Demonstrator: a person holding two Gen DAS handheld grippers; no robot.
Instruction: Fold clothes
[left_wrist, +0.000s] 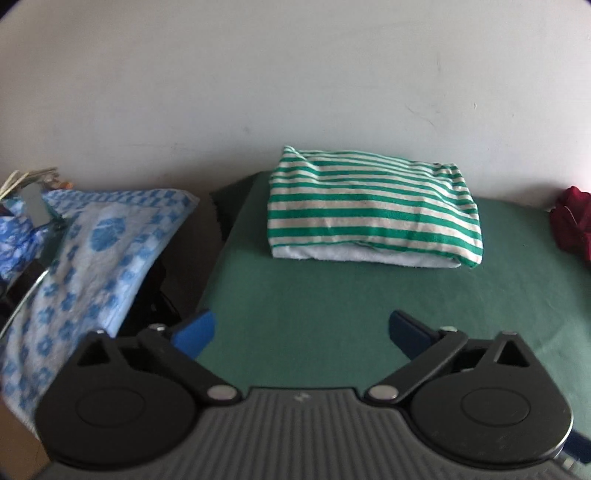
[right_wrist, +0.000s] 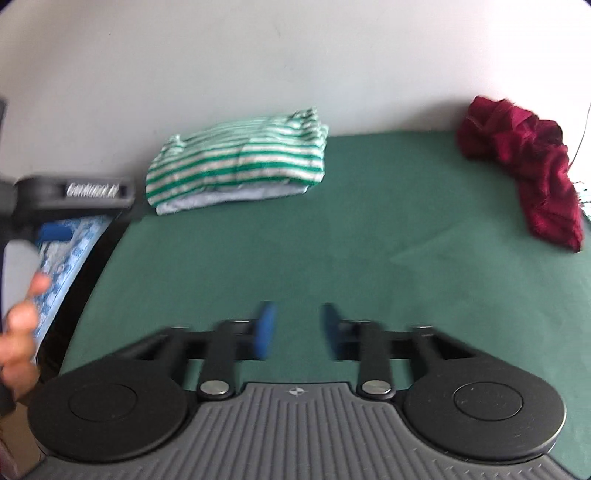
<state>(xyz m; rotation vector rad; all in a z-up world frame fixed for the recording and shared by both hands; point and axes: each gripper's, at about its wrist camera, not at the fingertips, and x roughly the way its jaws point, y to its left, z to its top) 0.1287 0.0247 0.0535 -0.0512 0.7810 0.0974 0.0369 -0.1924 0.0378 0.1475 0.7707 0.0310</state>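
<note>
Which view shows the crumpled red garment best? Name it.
Right wrist view: the crumpled red garment lies whole and unfolded at the far right of the green table. In the left wrist view, only a cut-off sliver shows at the frame's edge.

I read this as a home laundry spot: green-covered table (right_wrist: 332, 236) against a plain white wall (left_wrist: 295, 74), folded striped stack (left_wrist: 373, 210) center, red heap (right_wrist: 532, 170) upper right, blue patterned towel (left_wrist: 85, 258) left.

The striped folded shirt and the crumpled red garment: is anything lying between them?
Nothing: in the right wrist view only bare green table cover separates the striped folded shirt from the crumpled red garment.
</note>
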